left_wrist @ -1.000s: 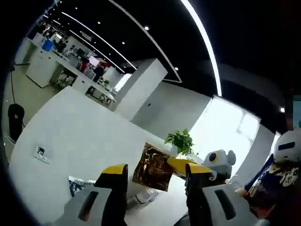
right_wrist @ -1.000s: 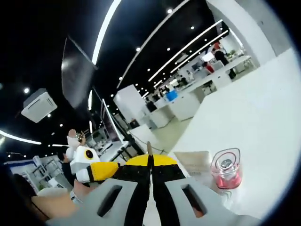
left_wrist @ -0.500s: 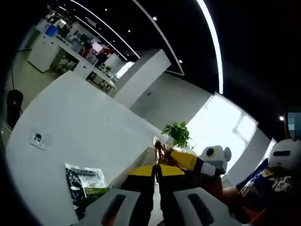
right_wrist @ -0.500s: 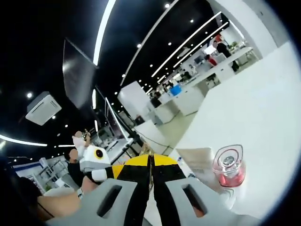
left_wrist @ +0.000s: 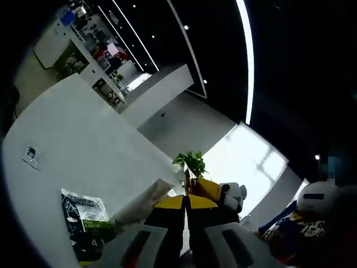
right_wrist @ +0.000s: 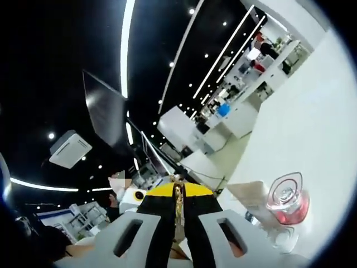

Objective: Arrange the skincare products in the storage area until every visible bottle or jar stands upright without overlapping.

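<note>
- Yellow-tipped jaws of the left gripper (left_wrist: 186,202) stand pressed together in the left gripper view; a thin gold-brown edge pokes up from between the tips, so they appear clamped on a thin foil item, though what it is cannot be told.
- Just to the left of that gripper, a pale tube or flat packet (left_wrist: 140,202) lies on the white table (left_wrist: 83,134), angled up toward the jaw tips.
- Further left, near the lower edge of the view, a dark sachet (left_wrist: 83,222) with white lettering and a green band lies flat on the table, close beside the pale packet.
- Well apart from both, a small printed label (left_wrist: 30,157) lies alone on the table surface.
- Beyond the jaw tips a potted plant (left_wrist: 191,163) stands at the far table edge.
- Right gripper (right_wrist: 177,192), in the right gripper view: yellow-tipped jaws closed, with a thin gold sliver nipped between the tips; its identity cannot be told.
- To the right of that gripper, a pink bottle (right_wrist: 288,199) with a clear cap stands upright on the table (right_wrist: 304,134).
- Between the jaws and the bottle, a beige packet (right_wrist: 249,194) lies flat, touching or just beside the bottle's base.
</note>
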A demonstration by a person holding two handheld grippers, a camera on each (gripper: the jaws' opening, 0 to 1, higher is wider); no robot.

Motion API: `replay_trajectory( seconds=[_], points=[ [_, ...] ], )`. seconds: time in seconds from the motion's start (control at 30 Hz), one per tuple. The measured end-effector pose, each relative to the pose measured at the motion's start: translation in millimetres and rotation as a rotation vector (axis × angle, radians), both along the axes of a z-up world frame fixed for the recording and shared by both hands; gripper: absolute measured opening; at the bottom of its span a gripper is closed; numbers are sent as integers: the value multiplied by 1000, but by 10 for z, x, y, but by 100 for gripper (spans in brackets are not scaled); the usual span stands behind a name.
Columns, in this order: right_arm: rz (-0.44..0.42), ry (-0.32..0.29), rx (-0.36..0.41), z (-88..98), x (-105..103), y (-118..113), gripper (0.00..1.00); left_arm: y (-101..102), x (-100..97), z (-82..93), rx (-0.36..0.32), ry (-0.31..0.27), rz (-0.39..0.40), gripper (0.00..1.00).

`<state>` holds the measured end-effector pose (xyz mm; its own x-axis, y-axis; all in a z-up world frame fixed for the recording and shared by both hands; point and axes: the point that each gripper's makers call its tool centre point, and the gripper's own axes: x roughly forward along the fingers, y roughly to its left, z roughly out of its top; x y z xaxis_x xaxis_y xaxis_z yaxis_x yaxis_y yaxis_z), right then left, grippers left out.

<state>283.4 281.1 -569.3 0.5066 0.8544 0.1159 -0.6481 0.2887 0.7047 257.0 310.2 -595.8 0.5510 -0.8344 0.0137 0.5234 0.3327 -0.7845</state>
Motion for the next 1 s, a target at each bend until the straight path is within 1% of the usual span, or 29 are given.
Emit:
replay_trajectory(
  seconds=[0.03, 0.17, 0.23, 0.3, 0.37, 0.4, 0.43, 0.47, 0.5, 0.53, 0.57, 0.6, 0.63, 0.67, 0.73, 0.77, 0.8, 0.87, 0.9, 0.97, 1.0],
  points=[
    [2, 15, -9, -26, 2, -2, 0, -13, 6, -27, 20, 0, 5, 1],
    [3, 39, -23, -61, 8, -12, 0, -20, 0, -42, 33, -4, 2, 1],
    [-4, 38, -36, -76, 15, -18, 0, -20, 0, -49, 34, -3, 2, 1],
    [-21, 32, -54, -91, 26, -27, 0, -26, 25, -77, 53, -14, 21, 3],
    [-42, 26, -69, -106, 46, -39, 0, 11, 107, -141, 121, -50, 83, 6],
    [-53, 23, -83, -119, 58, -47, 0, 53, 167, -175, 183, -91, 139, 12],
    [-84, 8, -117, -153, 97, -73, 0, 71, 197, -179, 211, -116, 167, 18],
    [-99, -3, -132, -161, 107, -79, 0, 76, 231, -185, 239, -144, 200, 26],
    [-106, -10, -139, -161, 102, -66, 0, 66, 236, -201, 260, -153, 208, 39],
    [-107, -16, -144, -164, 97, -56, 0, 43, 229, -223, 285, -158, 203, 47],
    [-118, -32, -167, -183, 101, -48, 0, 15, 220, -245, 307, -162, 198, 55],
    [-128, -44, -182, -194, 105, -45, 0, -27, 204, -286, 351, -174, 191, 63],
    [-141, -63, -203, -206, 108, -37, 0, -45, 192, -328, 401, -186, 185, 66],
    [-151, -74, -218, -217, 114, -37, 0, -56, 182, -377, 471, -204, 186, 67],
    [-183, -118, -279, -255, 136, -41, 0, -35, 209, -409, 577, -253, 225, 65],
    [-196, -144, -309, -272, 140, -32, 0, -39, 217, -407, 602, -271, 238, 64],
    [-196, -157, -318, -276, 132, -16, 0, -41, 222, -417, 655, -296, 251, 65],
    [-187, -163, -316, -280, 101, 30, 0, -73, 226, -410, 699, -334, 261, 66],
    [-187, -170, -321, -284, 93, 41, 0, -129, 208, -415, 715, -344, 249, 66],
    [-193, -205, -342, -285, 72, 77, 0, -228, 174, -414, 739, -363, 221, 65],
    [-198, -220, -349, -281, 69, 85, 0, -244, 175, -406, 755, -379, 226, 65]
  ],
)
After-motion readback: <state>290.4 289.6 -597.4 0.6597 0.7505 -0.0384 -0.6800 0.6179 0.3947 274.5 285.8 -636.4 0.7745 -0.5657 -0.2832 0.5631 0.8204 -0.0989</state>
